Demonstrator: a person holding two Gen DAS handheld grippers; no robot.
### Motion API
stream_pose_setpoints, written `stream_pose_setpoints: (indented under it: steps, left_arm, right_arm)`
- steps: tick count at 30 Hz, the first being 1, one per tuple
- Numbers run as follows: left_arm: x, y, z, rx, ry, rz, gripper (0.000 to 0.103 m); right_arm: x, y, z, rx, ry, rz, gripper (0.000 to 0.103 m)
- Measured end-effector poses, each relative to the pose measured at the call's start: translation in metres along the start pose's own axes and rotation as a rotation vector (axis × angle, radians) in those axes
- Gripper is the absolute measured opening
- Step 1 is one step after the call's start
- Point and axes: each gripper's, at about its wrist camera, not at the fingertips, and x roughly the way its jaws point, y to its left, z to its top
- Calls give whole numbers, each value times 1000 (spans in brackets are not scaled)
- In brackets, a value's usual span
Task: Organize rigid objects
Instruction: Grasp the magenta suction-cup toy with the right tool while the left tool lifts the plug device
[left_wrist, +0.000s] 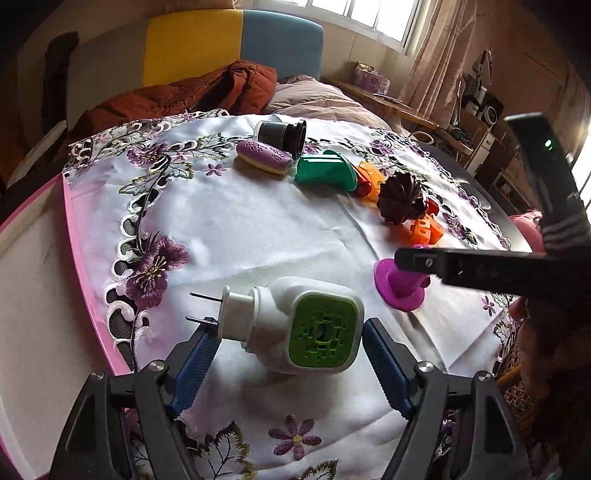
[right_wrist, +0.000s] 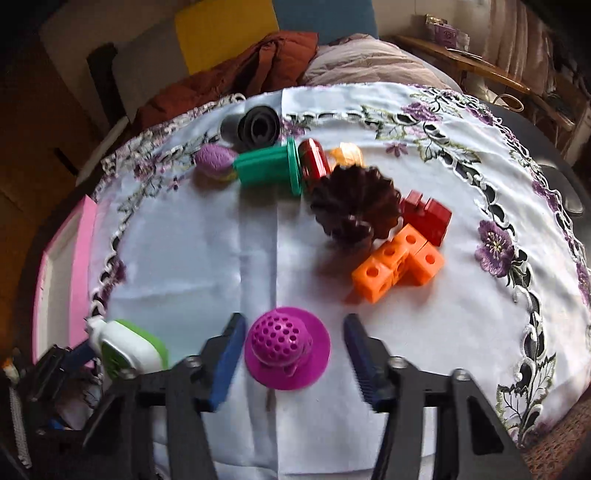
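Both hand-held grippers stand wide open over the white embroidered tablecloth (left_wrist: 240, 229), which serves as the landmark for everything else. Left gripper (left_wrist: 291, 345) has its blue-padded fingers (left_wrist: 194, 363) spread on either side of a white plug-in device with a green grille (left_wrist: 295, 328); that device lies on its side near the cloth's near edge, prongs pointing toward the pink board (left_wrist: 74, 236) at the cloth's left border, and neither pad clearly touches it. Right gripper (right_wrist: 293, 356) is likewise spread apart, its fingers (right_wrist: 227, 363) flanking a magenta perforated knob on a round base (right_wrist: 286, 347) without gripping it; the knob stands on the cloth's near middle, to the right of the plug-in device.

Toward the cloth's far side the other pieces lie in a loose curved row. Largest is the dark brown fluted mould (right_wrist: 354, 206), tipped on its side near the centre. Beside it, farther left, lies the green flanged tube (right_wrist: 269, 170), then the black cylindrical cup (right_wrist: 255, 127) close to the far edge. A purple oval case (right_wrist: 214, 160) rests just left of the green tube. A red cylinder (right_wrist: 314, 158) and an orange piece (right_wrist: 347, 153) sit just right of the tube. Red blocks (right_wrist: 426, 214) and orange linking cubes (right_wrist: 397, 264) sit to the right of the mould.
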Motion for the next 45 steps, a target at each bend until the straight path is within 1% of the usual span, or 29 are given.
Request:
stream_pose_setpoints:
  steps: [1,3,5,10,19,25,34,39,42,45]
  left_arm:
    - [-3,0,-1,-2,-8,-2,80]
    - [-10,1,0,-1,-26,0,80]
    - [-20,4,0,-9,-47,-3,80]
    - [-44,15,4,-56,-100,4,80]
    - [-84,41,6,-126,-173,124,80]
    - [-102,57,3,-172,-201,207,80]
    - [-122,76,-1,-221,-229,291,80]
    - [-132,96,-3,-263,-242,342,80]
    - [-134,113,-6,-298,-234,363,80]
    - [-133,127,-9,-313,-223,379,80]
  right_arm:
    - [6,3,-3,-17,17,-22,34]
    - [8,8,-6,-50,6,-41,34]
    - [9,9,-6,-60,11,-14,34]
    - [9,15,-7,-90,11,-20,34]
    - [10,21,-10,-125,6,-46,34]
    - [10,23,-10,-135,3,-53,35]
    - [11,24,-11,-142,-3,-63,35]
    - [10,26,-14,-151,-21,-75,34]
    - [10,29,-15,-176,-33,-91,34]
    - [10,28,-14,-172,-33,-85,34]
